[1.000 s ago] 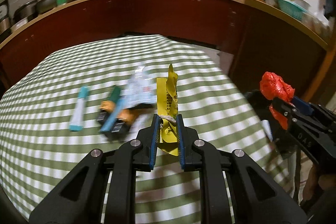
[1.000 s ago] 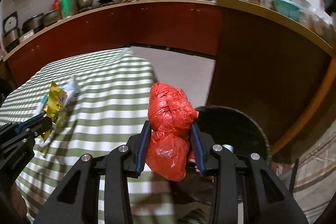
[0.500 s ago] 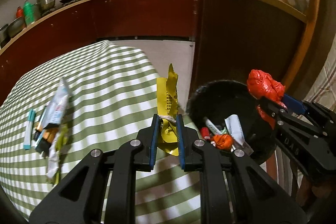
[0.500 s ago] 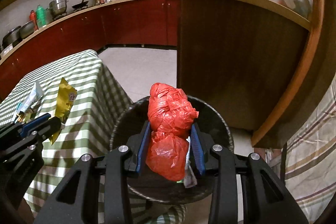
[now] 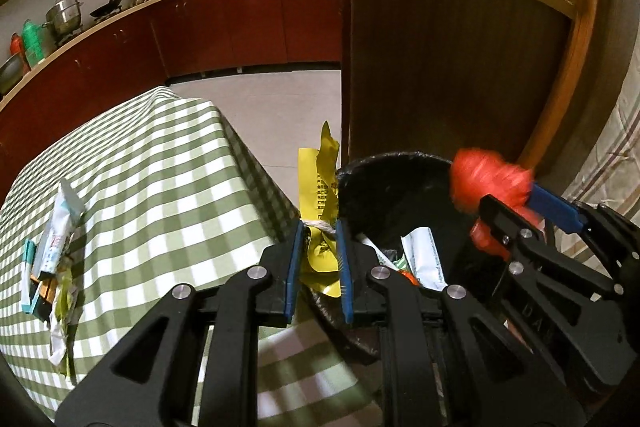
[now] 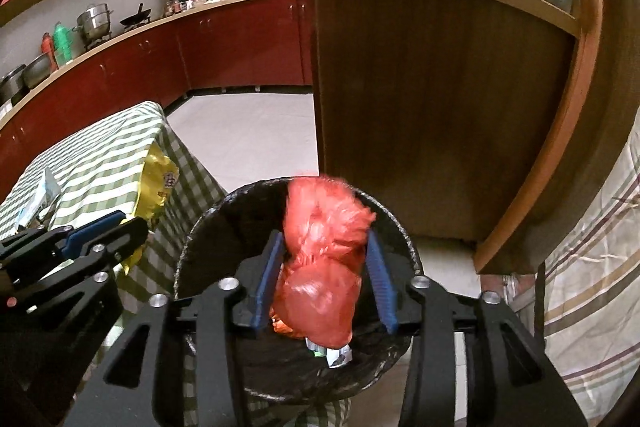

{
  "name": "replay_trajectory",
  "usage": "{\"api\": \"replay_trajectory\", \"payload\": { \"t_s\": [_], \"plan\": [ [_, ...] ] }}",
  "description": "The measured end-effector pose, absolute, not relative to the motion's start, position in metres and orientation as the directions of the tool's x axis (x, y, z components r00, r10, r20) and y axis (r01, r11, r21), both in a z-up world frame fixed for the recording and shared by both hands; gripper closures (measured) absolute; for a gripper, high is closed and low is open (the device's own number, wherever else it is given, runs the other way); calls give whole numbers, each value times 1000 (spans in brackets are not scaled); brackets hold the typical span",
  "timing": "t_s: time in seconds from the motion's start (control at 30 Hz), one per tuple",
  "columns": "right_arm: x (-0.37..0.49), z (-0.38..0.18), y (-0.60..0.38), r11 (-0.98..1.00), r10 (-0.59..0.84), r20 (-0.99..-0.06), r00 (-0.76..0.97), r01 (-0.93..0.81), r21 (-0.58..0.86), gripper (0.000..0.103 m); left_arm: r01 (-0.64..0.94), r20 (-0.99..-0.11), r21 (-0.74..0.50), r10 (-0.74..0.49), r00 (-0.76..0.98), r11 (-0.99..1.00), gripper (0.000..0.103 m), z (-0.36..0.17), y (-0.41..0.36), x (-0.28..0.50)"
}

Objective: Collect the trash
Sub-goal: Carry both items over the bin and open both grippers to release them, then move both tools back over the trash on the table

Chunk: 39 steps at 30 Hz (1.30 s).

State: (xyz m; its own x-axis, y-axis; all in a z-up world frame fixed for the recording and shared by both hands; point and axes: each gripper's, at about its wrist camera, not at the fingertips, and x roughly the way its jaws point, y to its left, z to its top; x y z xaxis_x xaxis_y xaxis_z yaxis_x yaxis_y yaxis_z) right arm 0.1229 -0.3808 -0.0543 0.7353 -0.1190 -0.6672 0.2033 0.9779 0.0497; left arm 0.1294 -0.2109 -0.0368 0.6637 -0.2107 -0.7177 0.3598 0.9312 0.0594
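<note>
So the table (image 5: pixel 152 195) takes up most of the left side, draped in a soft green-and-white checked cloth, and right off its corner on the floor sits the bin (image 6: pixel 224 215), round, black-lined and already holding a few wrappers. That's the relation that matters: the bin mouth is directly below and ahead of the right gripper (image 6: pixel 326 277), while the left gripper (image 5: pixel 318 265) hangs over the table corner at the bin's near-left rim, so the right hand is the better placed one to drop first. The right jaws have just been opening and stand apart from the red bag (image 6: pixel 320 259), a crinkly, knotted plastic lump, blurred at the top, which looks like it's sliding loose between the blue pads, long axis roughly along the fingers, pointing down into the bin. The left gripper is clamped tight on the yellow wrapper (image 5: pixel 324 195), a thin, shiny foil strip standing upright out of the jaws, torn and creased at the top; my guess is it needs a small shift to the right before letting go. Back on the cloth at the far left there's a small pile of leftover trash (image 5: pixel 52 259), flat packets and scraps, waiting for another trip.
</note>
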Motion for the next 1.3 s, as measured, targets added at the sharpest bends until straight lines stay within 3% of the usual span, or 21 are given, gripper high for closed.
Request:
{"api": "replay_trajectory", "payload": {
  "t_s": [0.07, 0.13, 0.7, 1.3],
  "plan": [
    [124, -55, -383, 976, -121, -662, 739, 209, 55, 44, 363, -723, 61, -210, 659, 930, 82, -37, -214, 132],
    [123, -55, -385, 976, -122, -660, 742, 212, 57, 44, 362, -718, 58, -213, 663, 930, 59, -36, -215, 132],
    [120, -48, -373, 979, -125, -652, 748, 199, 41, 44, 261, -707, 39, -158, 689, 965, 51, -19, -163, 122],
    [127, -24, -263, 999, 27, -635, 772, -8, 32, 44, -30, -678, 67, 68, 732, 997, 45, 4, 2, 91]
  ]
}}
